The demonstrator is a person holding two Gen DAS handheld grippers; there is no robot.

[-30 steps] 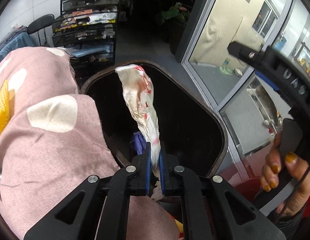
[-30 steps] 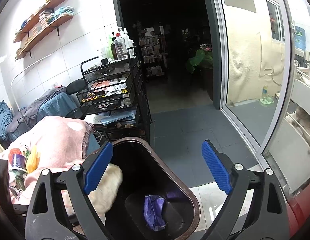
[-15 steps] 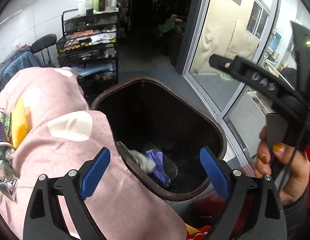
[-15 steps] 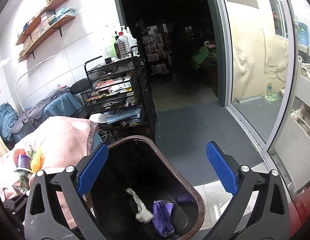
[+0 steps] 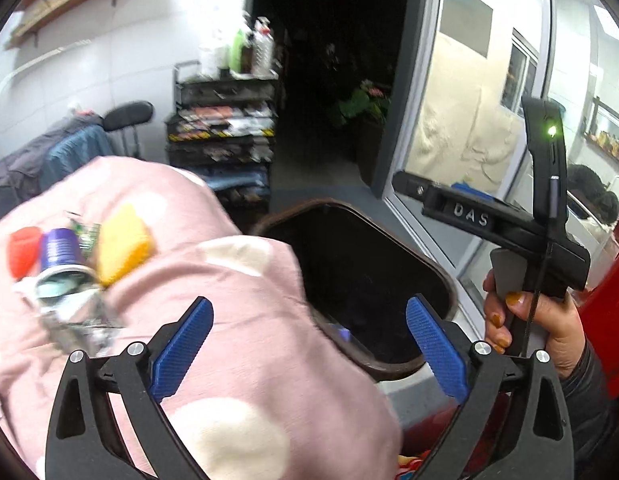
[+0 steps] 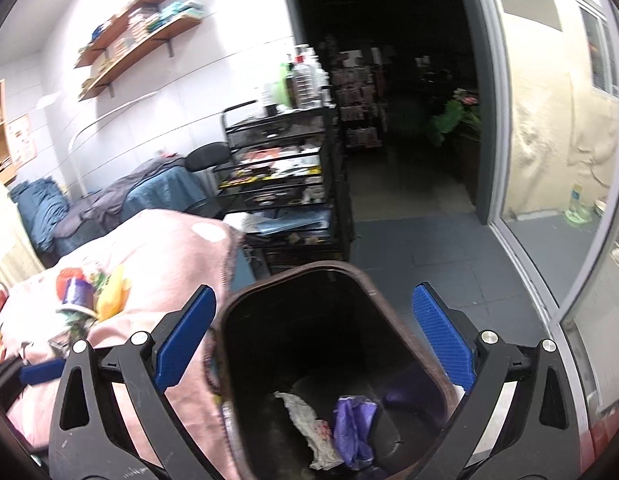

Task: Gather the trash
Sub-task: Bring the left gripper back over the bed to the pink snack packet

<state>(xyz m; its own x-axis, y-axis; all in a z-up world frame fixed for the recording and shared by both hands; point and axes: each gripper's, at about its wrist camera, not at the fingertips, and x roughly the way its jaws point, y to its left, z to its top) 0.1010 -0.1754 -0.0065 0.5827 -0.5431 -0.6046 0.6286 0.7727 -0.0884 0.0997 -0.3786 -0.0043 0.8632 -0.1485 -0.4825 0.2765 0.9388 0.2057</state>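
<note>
Dropped from the left hand-held gripper point(image 5: 307, 344), whose jaws have just been opening and now stand empty, the crumpled white red-printed wrapper point(image 6: 313, 432) lies inside the dark brown plastic bin point(image 6: 397, 320). Right hand-held gripper point(image 6: 313, 348): released, above it.

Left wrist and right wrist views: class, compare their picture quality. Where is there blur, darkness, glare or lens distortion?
Left wrist view: motion blur smears the purple can and yellow sponge on the pink blanket; bottles on the cart glare white. Right wrist view: sharper, with wrappers visible inside the bin; the doorway is nearly black. Both: fisheye bends the door frames.
</note>
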